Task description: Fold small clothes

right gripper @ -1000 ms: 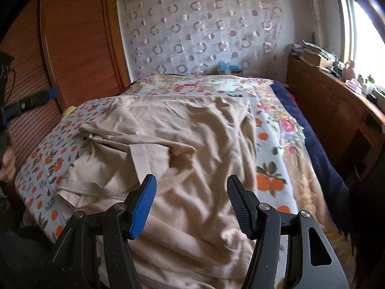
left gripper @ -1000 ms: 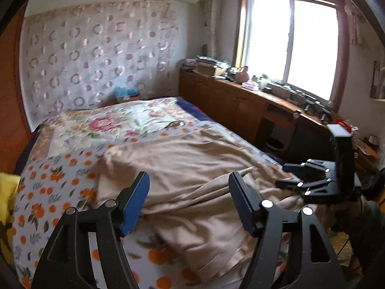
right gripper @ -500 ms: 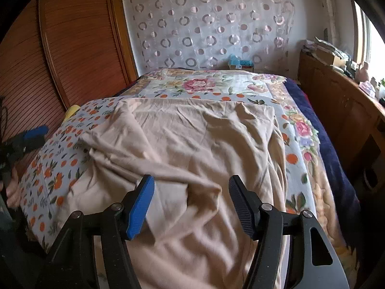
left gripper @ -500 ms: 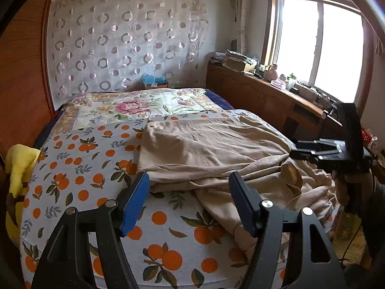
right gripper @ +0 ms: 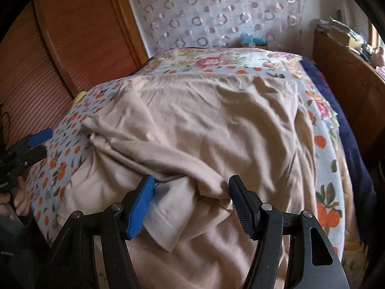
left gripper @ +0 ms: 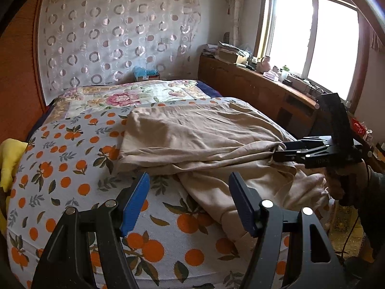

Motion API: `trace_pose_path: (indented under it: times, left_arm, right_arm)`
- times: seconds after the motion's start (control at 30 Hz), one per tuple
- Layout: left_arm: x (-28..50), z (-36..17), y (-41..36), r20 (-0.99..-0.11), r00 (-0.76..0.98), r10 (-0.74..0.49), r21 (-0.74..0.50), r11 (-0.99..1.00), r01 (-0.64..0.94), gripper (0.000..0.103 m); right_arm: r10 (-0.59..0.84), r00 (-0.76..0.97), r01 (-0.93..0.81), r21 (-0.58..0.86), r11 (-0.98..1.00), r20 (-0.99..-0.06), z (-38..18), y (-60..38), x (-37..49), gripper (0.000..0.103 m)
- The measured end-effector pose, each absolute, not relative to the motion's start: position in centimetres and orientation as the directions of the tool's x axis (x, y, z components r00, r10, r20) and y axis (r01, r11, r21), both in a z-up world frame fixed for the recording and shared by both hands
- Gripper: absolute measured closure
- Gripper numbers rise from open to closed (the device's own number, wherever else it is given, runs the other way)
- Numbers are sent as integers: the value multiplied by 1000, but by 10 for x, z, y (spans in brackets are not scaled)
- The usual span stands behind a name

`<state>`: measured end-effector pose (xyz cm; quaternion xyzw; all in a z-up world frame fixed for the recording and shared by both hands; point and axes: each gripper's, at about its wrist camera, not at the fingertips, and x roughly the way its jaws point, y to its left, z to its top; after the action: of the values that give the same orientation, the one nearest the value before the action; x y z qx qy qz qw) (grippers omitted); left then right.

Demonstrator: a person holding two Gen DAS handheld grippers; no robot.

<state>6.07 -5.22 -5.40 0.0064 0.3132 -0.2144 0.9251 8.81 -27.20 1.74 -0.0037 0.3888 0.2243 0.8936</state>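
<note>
Orange-print bed [left gripper: 79, 168] fills the frame; beige garment [right gripper: 216, 120] sprawls across its centre-right. My left tool [left gripper: 189, 204], lower centre, gapes empty. My right tool [right gripper: 190, 207] stands open, a fold between its pads.

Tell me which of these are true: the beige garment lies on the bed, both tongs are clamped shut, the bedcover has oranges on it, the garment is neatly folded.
1. The beige garment lies on the bed. True.
2. Both tongs are clamped shut. False: the left tongs and the right tongs stand open, cloth bunched between the right pair.
3. The bedcover is printed with oranges. True.
4. The garment is neatly folded. False: it is rumpled and spread out.
</note>
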Motion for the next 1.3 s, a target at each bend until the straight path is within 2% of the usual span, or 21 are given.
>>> trace_pose_path:
  times: [0.13, 0.27, 0.33, 0.37, 0.4, 0.47, 0.57, 0.9, 1.13, 1.3]
  left_arm:
    - [61, -54, -53, -581, 713, -393, -123, 908, 400, 34]
    - [61, -54, -53, -583, 711, -393, -123, 908, 400, 34]
    - [60, -54, -53, -584, 712, -391, -122, 909, 399, 34]
    - [60, -54, -53, -583, 712, -391, -122, 909, 399, 34]
    - [60, -54, -53, -582, 713, -390, -123, 909, 398, 34]
    - [60, -55, -51, -582, 713, -390, -125, 910, 396, 34]
    - [60, -55, -50, -580, 715, -390, -126, 911, 394, 34]
    - [58, -53, -47, -573, 727, -379, -128, 917, 377, 34]
    - [58, -51, -47, -570, 729, -379, -128, 917, 377, 34]
    - [59, -49, -50, -569, 728, -382, -127, 916, 381, 34]
  right_arm:
    - [373, 599, -421, 117, 899, -709, 18, -268, 85, 37]
    - [341, 601, -414, 83, 906, -723, 15, -263, 87, 44]
    - [342, 602, -412, 87, 907, -721, 14, -263, 87, 52]
    - [344, 606, -413, 86, 907, -718, 15, -262, 87, 64]
    - [347, 608, -419, 82, 904, -714, 16, -261, 86, 82]
    - [355, 613, -438, 71, 896, -706, 18, -258, 82, 94]
    - [373, 617, -469, 57, 881, -692, 26, -253, 71, 95]
    - [430, 717, -493, 38, 869, -549, 80, -262, 9, 97]
    - [390, 756, -437, 38, 899, -526, 85, -294, -27, 97]
    - [343, 762, -394, 28, 919, -549, 80, -305, -52, 97]
